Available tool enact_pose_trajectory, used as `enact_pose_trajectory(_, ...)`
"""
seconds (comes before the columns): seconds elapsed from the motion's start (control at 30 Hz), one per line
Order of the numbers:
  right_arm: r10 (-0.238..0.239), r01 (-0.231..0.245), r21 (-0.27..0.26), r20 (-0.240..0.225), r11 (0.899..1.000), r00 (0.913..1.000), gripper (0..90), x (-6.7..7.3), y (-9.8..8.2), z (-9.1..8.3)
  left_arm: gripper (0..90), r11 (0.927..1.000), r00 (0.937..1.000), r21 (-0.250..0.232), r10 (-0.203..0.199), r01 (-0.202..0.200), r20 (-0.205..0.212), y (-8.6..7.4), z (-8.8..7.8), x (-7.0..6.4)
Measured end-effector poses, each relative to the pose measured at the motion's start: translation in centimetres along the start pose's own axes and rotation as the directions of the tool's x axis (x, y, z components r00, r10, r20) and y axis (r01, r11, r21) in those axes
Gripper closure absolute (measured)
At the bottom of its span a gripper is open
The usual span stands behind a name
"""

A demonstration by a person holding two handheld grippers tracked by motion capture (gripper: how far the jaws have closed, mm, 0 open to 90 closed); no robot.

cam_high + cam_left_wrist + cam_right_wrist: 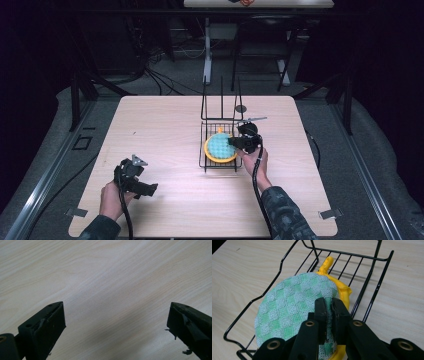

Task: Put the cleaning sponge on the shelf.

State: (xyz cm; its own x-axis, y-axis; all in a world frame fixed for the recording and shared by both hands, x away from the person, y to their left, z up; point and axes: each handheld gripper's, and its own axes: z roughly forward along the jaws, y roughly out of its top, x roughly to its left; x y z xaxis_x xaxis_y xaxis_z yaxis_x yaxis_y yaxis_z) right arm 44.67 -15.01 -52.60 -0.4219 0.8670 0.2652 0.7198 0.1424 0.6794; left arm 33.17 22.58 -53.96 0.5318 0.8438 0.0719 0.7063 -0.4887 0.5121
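Pale wood grain covers the table, which runs from the person's edge at six o'clock to a dark floor and another table's legs at twelve. Slightly right of the table's centre, toward one o'clock, stands a black wire rack with a low basket tray and tall upright prongs rising at its far end. Inside the tray lies a round scrubbing pad, its top a green and white checked weave, its rim and underside yellow, with a small yellow loop sticking out at the pad's twelve o'clock edge.

From the right gripper view, the pad fills most of the tray, and the rack's wires run beneath and around it. The right gripper has its jaws pinched together on the near edge of the pad, the checked fabric bunched between them. In the high view this right gripper sits at the pad's three o'clock side, over the rack's right rim, with the right hand behind it and a cable trailing back along a patterned sleeve.

Down at about seven o'clock on the table, well apart from the rack, the left hand holds the left gripper low over bare wood. In the left gripper view its jaws stand wide apart with nothing between them, only table grain beneath.
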Motion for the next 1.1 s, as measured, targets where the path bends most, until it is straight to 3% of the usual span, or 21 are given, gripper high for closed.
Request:
enact_pose_trajectory(0.27, -0.009, 0.009, -0.009, 0.019, 1.0, 0.9998, 83.7, 0.2, 0.3, 0.4, 1.8, 1.0, 1.0, 0.003, 0.001, -0.001, 0.005, 0.0, 0.0, -0.1)
enact_pose_trajectory(0.4, 0.0, 0.0, -0.004, 0.008, 1.0, 1.0, 80.7, 0.0, 0.4, 0.4, 2.0, 1.0, 1.0, -0.001, 0.003, -0.003, 0.002, 0.0, 0.0, -0.1)
enact_pose_trajectory(0.47, 0.011, -0.011, -0.006, -0.006, 1.0, 0.9999, 73.1, 0.0, 0.5, 0.2, 2.0, 1.0, 1.0, 0.0, 0.004, -0.004, 0.003, 0.0, 0.0, -0.1)
enact_pose_trajectory(0.53, 0.006, -0.006, 0.0, -0.011, 1.0, 0.9999, 71.0, 0.0, 0.5, 0.1, 2.0, 1.0, 1.0, 0.001, 0.004, -0.004, 0.004, 0.0, 0.0, -0.1)
enact_pose_trajectory(0.6, -0.005, 0.006, 0.004, -0.03, 1.0, 0.9995, 57.9, 0.2, 0.6, -0.1, 2.0, 1.0, 1.0, 0.002, 0.007, -0.007, 0.003, 0.0, 0.0, -0.1)
enact_pose_trajectory(0.63, -0.005, 0.006, 0.004, -0.03, 1.0, 0.9995, 57.9, 0.2, 0.6, -0.1, 2.0, 1.0, 1.0, 0.001, 0.007, -0.007, 0.004, 0.0, 0.0, -0.1)
enact_pose_trajectory(0.87, -0.028, 0.028, 0.009, -0.061, 1.0, 0.9978, 35.5, 0.7, 0.7, -1.2, 2.0, 1.0, 1.0, 0.002, 0.008, -0.008, 0.003, 0.0, 0.0, -0.1)
enact_pose_trajectory(1.0, -0.04, 0.04, -0.005, -0.073, 0.999, 0.9965, 14.3, 0.8, 0.7, -2.6, 2.0, 0.9999, 0.9999, -0.003, 0.01, -0.01, 0.0, 0.0, -0.1, -0.1)
enact_pose_trajectory(1.1, -0.052, 0.051, -0.008, -0.077, 0.999, 0.9957, 11.2, 1.0, 0.6, -3.3, 2.0, 0.9999, 0.9999, -0.003, 0.011, -0.011, 0.002, 0.0, -0.1, -0.1)
